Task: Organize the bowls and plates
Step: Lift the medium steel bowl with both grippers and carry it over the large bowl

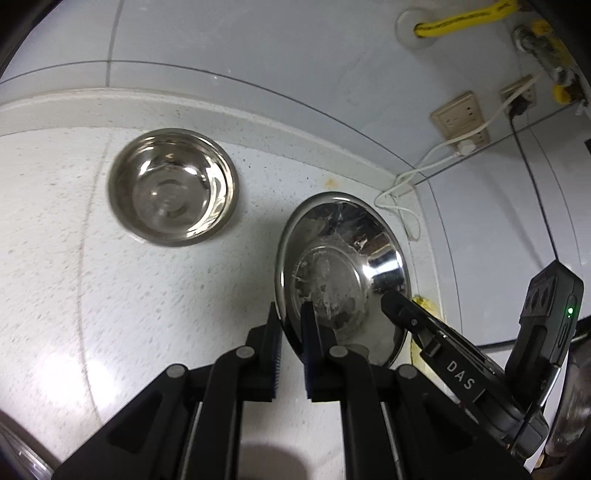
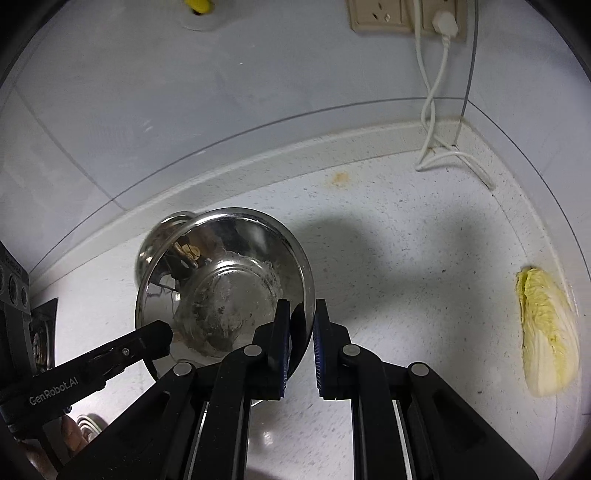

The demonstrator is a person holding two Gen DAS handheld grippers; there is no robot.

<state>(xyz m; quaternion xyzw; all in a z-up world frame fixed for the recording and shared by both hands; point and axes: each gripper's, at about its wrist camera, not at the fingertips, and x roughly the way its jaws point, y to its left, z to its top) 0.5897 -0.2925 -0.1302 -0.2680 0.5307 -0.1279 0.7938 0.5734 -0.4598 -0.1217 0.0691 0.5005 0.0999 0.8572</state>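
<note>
Both pairs of tongs pinching one steel bowl (image 1: 341, 266) by opposite sides of its rim: left gripper (image 1: 291, 332) clamped on the rim's near-left edge, right gripper (image 2: 301, 336) clamped on the rim's right edge, one pad inside the bowl and one outside in each case. Held tilted above the speckled counter (image 1: 74, 240), mouth turned toward the cameras, with a shadow thrown on the counter to the right of the bowl in the right wrist view. Dull whitish smears across the bowl's flat bottom; impossible to tell whether residue or scratches. Lower rim hidden behind the fingers in both views. Second steel bowl (image 1: 171, 186) standing upright on the counter, left of the held bowl and well apart from it in the left wrist view; in the right wrist view only a sliver peeking out behind the held bowl's upper-left rim. Cabbage half (image 2: 546, 332) lying on the counter far right of the held bowl, near the wall (image 2: 184, 110). White cable (image 2: 432, 110) dropping from a wall socket (image 2: 384, 16) behind and to the right of the held bowl, plug partly cut off by the frame edge.
</note>
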